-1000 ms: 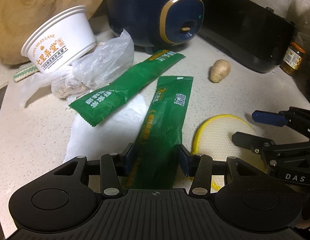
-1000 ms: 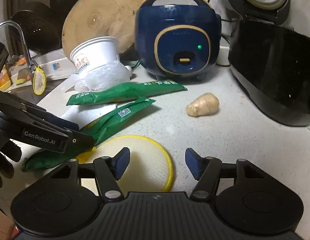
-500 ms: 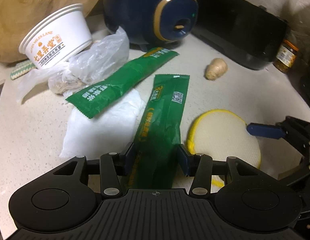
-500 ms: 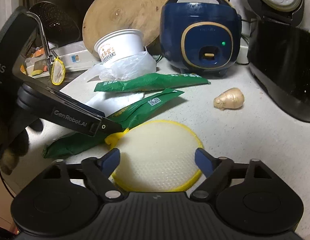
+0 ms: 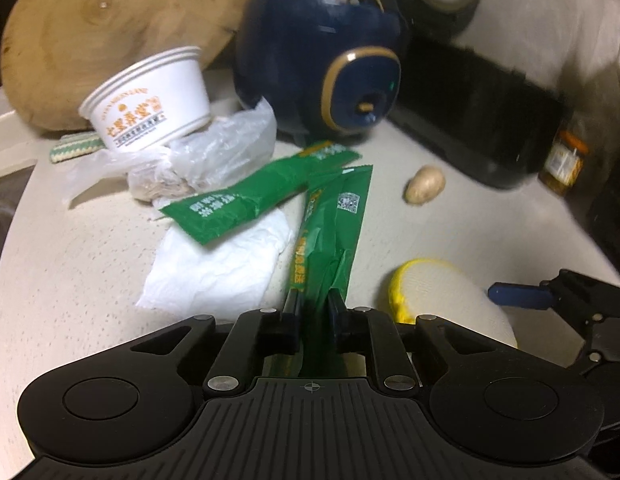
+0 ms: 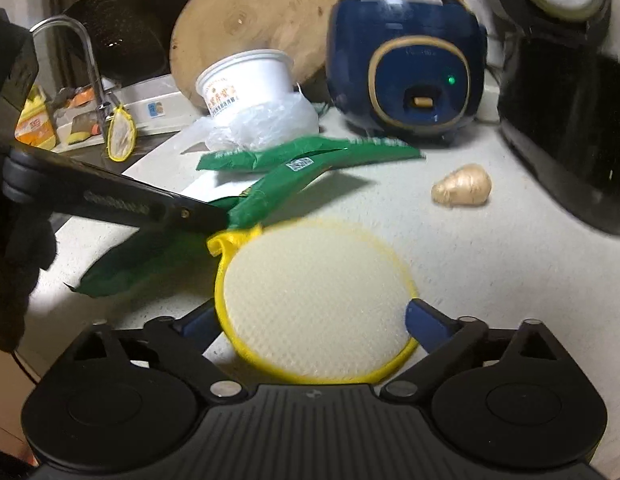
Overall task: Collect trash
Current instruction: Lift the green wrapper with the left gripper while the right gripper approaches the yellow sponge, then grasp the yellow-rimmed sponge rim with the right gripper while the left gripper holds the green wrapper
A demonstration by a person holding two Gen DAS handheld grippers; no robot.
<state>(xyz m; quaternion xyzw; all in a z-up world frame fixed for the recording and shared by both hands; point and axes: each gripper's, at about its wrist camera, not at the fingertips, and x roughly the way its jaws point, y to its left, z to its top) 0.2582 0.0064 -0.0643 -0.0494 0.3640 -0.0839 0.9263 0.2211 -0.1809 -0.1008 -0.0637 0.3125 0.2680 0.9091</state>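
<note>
My left gripper (image 5: 313,304) is shut on a long green wrapper (image 5: 334,232), pinching its near end; it also shows in the right wrist view (image 6: 269,192), lifted off the counter. A second green wrapper (image 5: 249,200) lies across a white tissue (image 5: 221,268). Behind them are a clear plastic bag (image 5: 213,152) and a white paper bowl (image 5: 149,104). My right gripper (image 6: 310,320) is open, its fingers on either side of a round yellow-rimmed pad (image 6: 314,300).
A blue rice cooker (image 6: 406,68), a black appliance (image 6: 566,120) and a round wooden board (image 6: 249,20) stand at the back. A ginger root (image 6: 462,190) lies on the counter. A sink with a tap (image 6: 85,60) is at the left.
My left gripper has closed on the green wrapper and raised it. My right gripper has moved forward so its open fingers are on either side of the yellow pad.
</note>
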